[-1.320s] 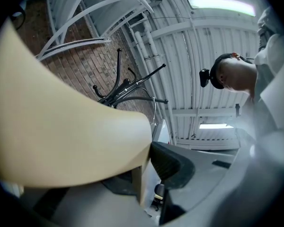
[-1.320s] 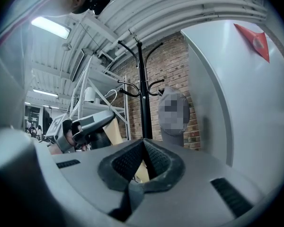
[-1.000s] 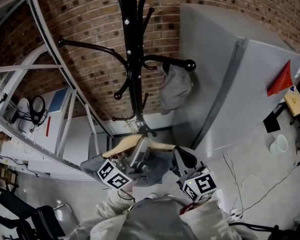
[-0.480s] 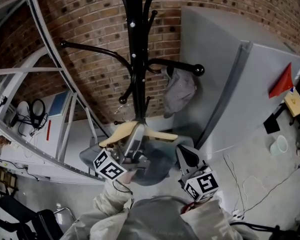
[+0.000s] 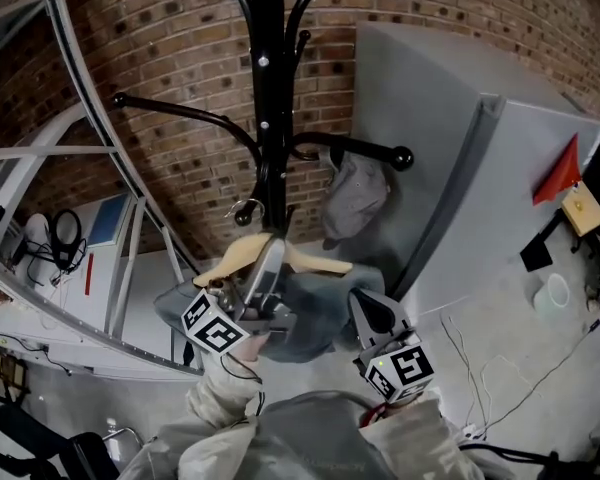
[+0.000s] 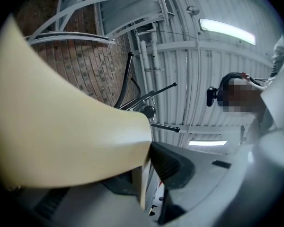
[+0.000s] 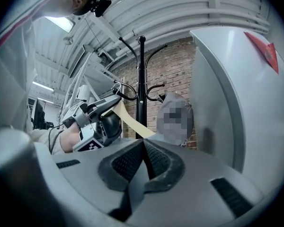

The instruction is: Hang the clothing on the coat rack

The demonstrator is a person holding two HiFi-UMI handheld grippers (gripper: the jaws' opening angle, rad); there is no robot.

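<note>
A black coat rack (image 5: pixel 265 98) stands against the brick wall, with curved arms spreading from its pole; it also shows in the right gripper view (image 7: pixel 142 79). My left gripper (image 5: pixel 265 276) (image 6: pixel 149 150) is shut on a pale wooden hanger (image 5: pixel 305 260) (image 6: pixel 61 136), raised just below the rack's lower arms. A grey garment (image 5: pixel 305 318) hangs from the hanger. The hanger's metal hook (image 5: pixel 245 208) is close beside the pole. My right gripper (image 5: pixel 372 313) (image 7: pixel 143 157) is at the garment's right edge, its pads pinching a fold of grey cloth.
A grey cap (image 5: pixel 355 190) hangs from the rack's right arm. A tall grey cabinet (image 5: pixel 480 188) stands at the right, with a red flag (image 5: pixel 560 163) on it. White metal framing (image 5: pixel 110 218) slants along the left. Cables lie on the floor at lower right.
My left gripper has lifted the hanger and garment up towards the rack's lower arms. The right gripper followed a little with the cloth.
</note>
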